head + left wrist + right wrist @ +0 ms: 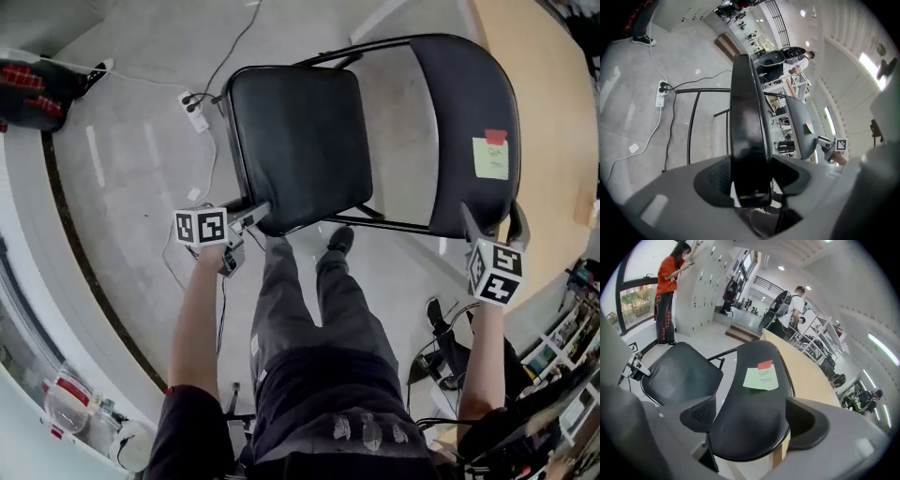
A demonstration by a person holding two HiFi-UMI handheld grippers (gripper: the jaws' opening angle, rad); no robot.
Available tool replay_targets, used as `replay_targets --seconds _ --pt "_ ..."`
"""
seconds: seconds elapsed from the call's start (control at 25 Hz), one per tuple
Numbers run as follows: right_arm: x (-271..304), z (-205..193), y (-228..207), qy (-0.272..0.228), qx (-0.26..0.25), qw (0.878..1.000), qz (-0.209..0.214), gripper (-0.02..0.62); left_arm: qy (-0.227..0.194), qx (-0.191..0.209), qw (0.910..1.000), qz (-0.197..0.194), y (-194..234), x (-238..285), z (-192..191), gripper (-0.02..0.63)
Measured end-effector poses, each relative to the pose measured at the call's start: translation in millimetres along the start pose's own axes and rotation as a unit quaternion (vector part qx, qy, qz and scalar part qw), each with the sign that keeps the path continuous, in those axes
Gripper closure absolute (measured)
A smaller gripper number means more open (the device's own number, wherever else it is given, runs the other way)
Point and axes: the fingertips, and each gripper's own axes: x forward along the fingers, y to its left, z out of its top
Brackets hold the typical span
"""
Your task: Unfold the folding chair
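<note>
The black folding chair stands in front of me with its seat (300, 141) tilted and its backrest (464, 122) to the right on the black tube frame (375, 52). A green sticky note (490, 157) with a red tab is stuck on the backrest. My left gripper (251, 217) is shut on the seat's near left corner; in the left gripper view the seat (745, 117) runs edge-on between the jaws of that gripper (750, 180). My right gripper (491, 225) grips the near end of the backrest (754, 404), which fills the span of its jaws (750, 420).
A wooden table (553, 122) lies just right of the chair. A white power strip (196, 117) and cables lie on the grey floor to the left. A person in red (670, 282) stands by lockers; another person in white (796, 303) is farther back. My own shoe (340, 239) is under the chair.
</note>
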Motion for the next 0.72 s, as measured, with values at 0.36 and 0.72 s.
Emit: replay_targets --seconds 0.36,0.72 --pt "21 6 22 0.028 -0.123 0.989 -0.075 0.454 -0.018 -0.016 0.9993 0.028 50 -30 6 0.347" --pt "38 14 56 0.073 -0.156 0.982 -0.077 0.528 -0.022 -0.05 0.9985 0.002 108 -41 2 0.337"
